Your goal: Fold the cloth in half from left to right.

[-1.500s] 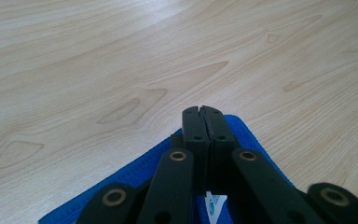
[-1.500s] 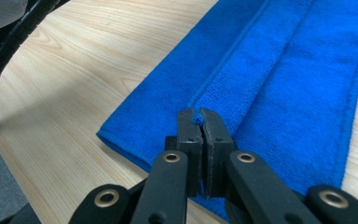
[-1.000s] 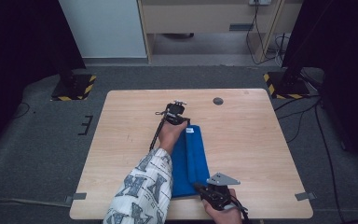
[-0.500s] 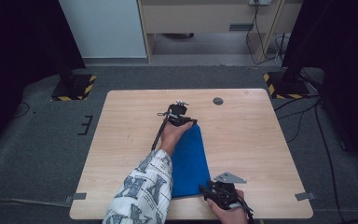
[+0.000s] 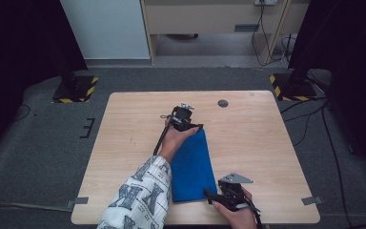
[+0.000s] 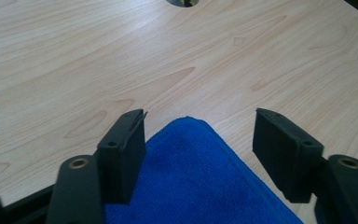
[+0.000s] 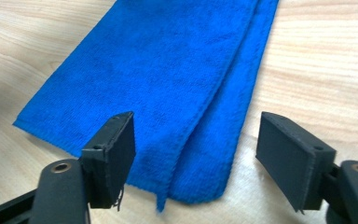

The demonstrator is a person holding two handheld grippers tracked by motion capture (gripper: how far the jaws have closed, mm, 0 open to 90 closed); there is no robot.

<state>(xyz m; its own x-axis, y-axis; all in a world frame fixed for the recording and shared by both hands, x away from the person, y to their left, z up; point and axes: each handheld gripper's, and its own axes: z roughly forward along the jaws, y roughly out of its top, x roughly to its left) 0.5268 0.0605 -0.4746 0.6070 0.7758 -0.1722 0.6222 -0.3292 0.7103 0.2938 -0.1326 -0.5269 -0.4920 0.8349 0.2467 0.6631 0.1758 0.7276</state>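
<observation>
Blue cloth (image 5: 190, 167), folded lengthwise, is laid flat near the middle of the wooden counter (image 5: 262, 143). Its far corner is seen between the jaws of the left gripper (image 5: 196, 128), which have just been opening and now stand apart, nothing pressed between them. Its near corner, where layered edges are visible, lies between the jaws of the right gripper (image 5: 208, 194); these too have just been opening and are held apart, clear of the fabric.
</observation>
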